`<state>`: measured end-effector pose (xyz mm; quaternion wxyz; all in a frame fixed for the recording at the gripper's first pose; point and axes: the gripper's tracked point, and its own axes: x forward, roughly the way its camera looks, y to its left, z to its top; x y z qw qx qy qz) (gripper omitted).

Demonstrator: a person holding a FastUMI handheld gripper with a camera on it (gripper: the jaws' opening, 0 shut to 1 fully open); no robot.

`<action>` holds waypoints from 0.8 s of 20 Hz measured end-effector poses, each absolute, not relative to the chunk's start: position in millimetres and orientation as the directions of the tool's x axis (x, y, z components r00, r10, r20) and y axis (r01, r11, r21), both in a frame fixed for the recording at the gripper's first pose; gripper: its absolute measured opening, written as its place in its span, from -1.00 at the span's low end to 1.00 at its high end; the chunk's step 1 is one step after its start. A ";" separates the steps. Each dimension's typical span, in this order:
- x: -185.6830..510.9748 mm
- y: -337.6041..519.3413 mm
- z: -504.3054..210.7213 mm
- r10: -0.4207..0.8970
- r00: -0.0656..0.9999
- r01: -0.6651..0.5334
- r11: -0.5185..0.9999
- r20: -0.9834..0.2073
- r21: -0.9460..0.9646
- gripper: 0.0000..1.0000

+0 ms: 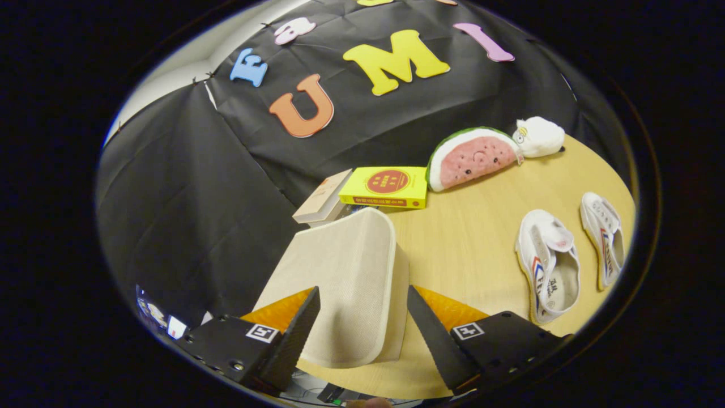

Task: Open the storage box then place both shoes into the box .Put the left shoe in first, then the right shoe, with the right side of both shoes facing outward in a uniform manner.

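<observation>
The beige fabric lid [351, 266] of the storage box fills the gap between my fingers, its rounded front lip hanging toward me. My gripper [362, 292] is shut on that lid, one finger against each side, and the lid stands raised and tilted. The box body under it is hidden. Two white canvas shoes with red and blue stripes lie on the wooden table [470, 238], off to the right of the fingers. The nearer shoe [548, 266] shows its open top. The farther shoe [605, 238] lies beside it, apart from it.
Beyond the lid lie a yellow book [388, 186] and a pale book [324, 198] by the black cloth wall. A watermelon plush [473, 156] and a white plush toy [538, 137] sit at the table's far side, behind the shoes.
</observation>
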<state>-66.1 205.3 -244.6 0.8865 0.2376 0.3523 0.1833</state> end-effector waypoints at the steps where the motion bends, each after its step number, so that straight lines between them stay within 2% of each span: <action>1: -67.0 208.7 -250.4 0.497 0.673 -0.143 0.814 -0.548 0.563 0.91; 6: -65.7 221.1 -275.7 0.553 0.598 -0.051 0.749 -0.581 0.660 0.90; 13: -56.1 240.8 -285.5 0.639 0.544 0.059 0.616 -0.543 0.785 0.91; 16: -55.9 241.7 -282.9 0.660 0.528 0.100 0.576 -0.534 0.811 0.84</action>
